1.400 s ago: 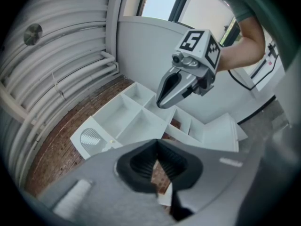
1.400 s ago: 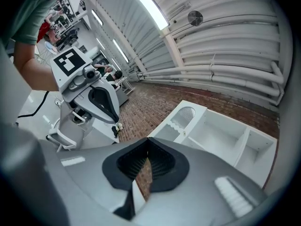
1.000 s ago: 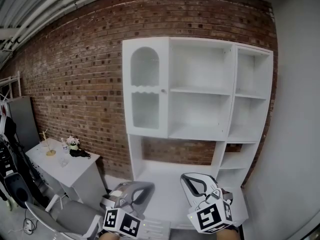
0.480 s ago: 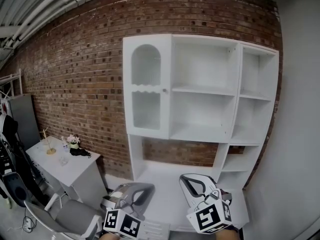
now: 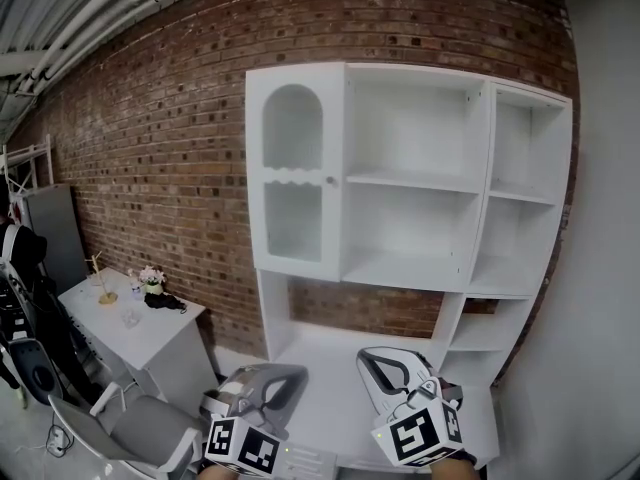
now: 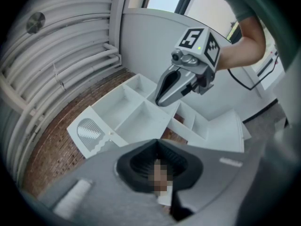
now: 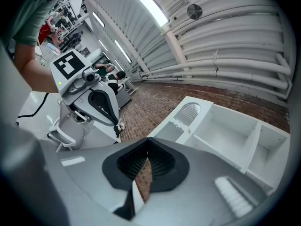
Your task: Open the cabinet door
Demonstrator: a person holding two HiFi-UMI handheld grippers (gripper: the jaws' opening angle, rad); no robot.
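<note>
A white cabinet [image 5: 410,183] stands against the brick wall. Its one door [image 5: 294,173], at the upper left, has an arched window and is closed, with a small knob [image 5: 331,180] at its right edge. Both grippers are held low in the head view, well short of the door. My left gripper [image 5: 275,386] and my right gripper [image 5: 385,368] are shut with nothing between the jaws. The left gripper view shows its shut jaws, the door [image 6: 91,133] and the right gripper [image 6: 181,84]. In the right gripper view the door [image 7: 186,116] lies beyond the shut jaws, with the left gripper [image 7: 101,105] at the left.
The cabinet's lower counter [image 5: 330,368] with drawers sits right under the grippers. A white desk [image 5: 130,323] with flowers and small items stands at the left, with a grey chair [image 5: 140,430] in front. Pipes [image 5: 110,8] run along the ceiling.
The cabinet has grown slightly larger and shifted in the head view as the camera moved closer. Both grippers stay low and shut in about the same spots.
</note>
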